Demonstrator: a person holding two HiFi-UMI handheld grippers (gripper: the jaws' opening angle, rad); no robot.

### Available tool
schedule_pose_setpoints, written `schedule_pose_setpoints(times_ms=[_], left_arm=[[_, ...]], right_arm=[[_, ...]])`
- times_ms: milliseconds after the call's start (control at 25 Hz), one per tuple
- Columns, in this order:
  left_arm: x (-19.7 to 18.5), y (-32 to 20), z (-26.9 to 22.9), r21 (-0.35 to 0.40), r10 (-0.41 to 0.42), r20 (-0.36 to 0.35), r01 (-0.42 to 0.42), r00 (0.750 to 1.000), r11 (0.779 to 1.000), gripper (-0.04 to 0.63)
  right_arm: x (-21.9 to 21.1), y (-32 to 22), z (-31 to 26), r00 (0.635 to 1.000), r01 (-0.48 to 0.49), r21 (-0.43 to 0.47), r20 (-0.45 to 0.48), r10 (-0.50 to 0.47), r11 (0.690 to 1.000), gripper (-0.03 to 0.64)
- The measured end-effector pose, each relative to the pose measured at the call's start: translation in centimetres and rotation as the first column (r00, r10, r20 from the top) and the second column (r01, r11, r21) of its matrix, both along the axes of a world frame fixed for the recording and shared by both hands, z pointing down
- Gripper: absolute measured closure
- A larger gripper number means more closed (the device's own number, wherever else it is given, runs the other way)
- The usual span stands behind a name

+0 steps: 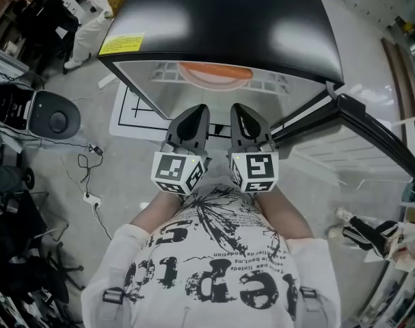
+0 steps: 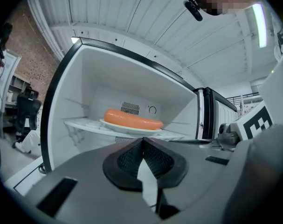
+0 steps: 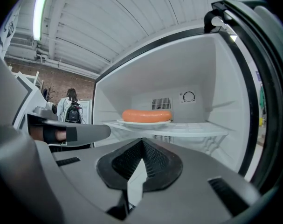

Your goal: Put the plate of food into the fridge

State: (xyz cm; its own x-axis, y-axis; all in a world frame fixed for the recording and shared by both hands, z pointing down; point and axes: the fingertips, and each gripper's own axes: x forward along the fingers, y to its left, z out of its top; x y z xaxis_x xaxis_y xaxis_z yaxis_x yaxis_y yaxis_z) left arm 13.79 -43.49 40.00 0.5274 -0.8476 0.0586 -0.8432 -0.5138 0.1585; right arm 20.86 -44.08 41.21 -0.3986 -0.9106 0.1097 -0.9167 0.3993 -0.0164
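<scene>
A white plate (image 2: pixel 132 129) with a long orange sausage (image 2: pixel 133 119) rests on the white shelf (image 2: pixel 80 123) inside the open fridge compartment. The right gripper view shows the same plate (image 3: pixel 143 122) and sausage (image 3: pixel 147 115). From above, the sausage (image 1: pixel 214 73) shows under the black fridge top (image 1: pixel 221 19). My left gripper (image 1: pixel 197 110) and right gripper (image 1: pixel 240 108) sit side by side, level, just in front of the opening and apart from the plate. The left gripper (image 2: pixel 142 142) is shut and holds nothing. The right gripper (image 3: pixel 142 142) is shut and also empty.
The fridge door (image 1: pixel 371 132) stands open to the right. A white mat with black lines (image 1: pixel 133 108) lies on the floor by the fridge. A round black device (image 1: pixel 53 118) and cables (image 1: pixel 87 176) lie at the left. A person with a backpack (image 3: pixel 72 108) stands far off.
</scene>
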Motion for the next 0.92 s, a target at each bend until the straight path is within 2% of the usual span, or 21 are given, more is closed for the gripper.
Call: schedule_pose_setpoints(times_ms=[600, 760, 920], left_arm=[[0.4, -0.5, -0.5, -0.006, 0.014, -0.056, -0.015, 0.998, 1.0, 0.589], [0.1, -0.8, -0.6, -0.012, -0.004, -0.101, 0.003, 0.995, 1.0, 0.589], [-0.2, -0.9, -1.3, 0.013, -0.023, -0.126, 0.025, 0.992, 1.0, 0.589]], right_arm=[[0.4, -0.7, -0.1, 1.0, -0.01, 0.003, -0.009, 0.01, 1.0, 0.617], [0.8, -0.8, -0.2, 1.0, -0.022, 0.0, -0.003, 0.022, 1.0, 0.615], [1.2, -0.9, -0.1, 0.999, -0.033, -0.001, -0.002, 0.033, 0.999, 0.615]])
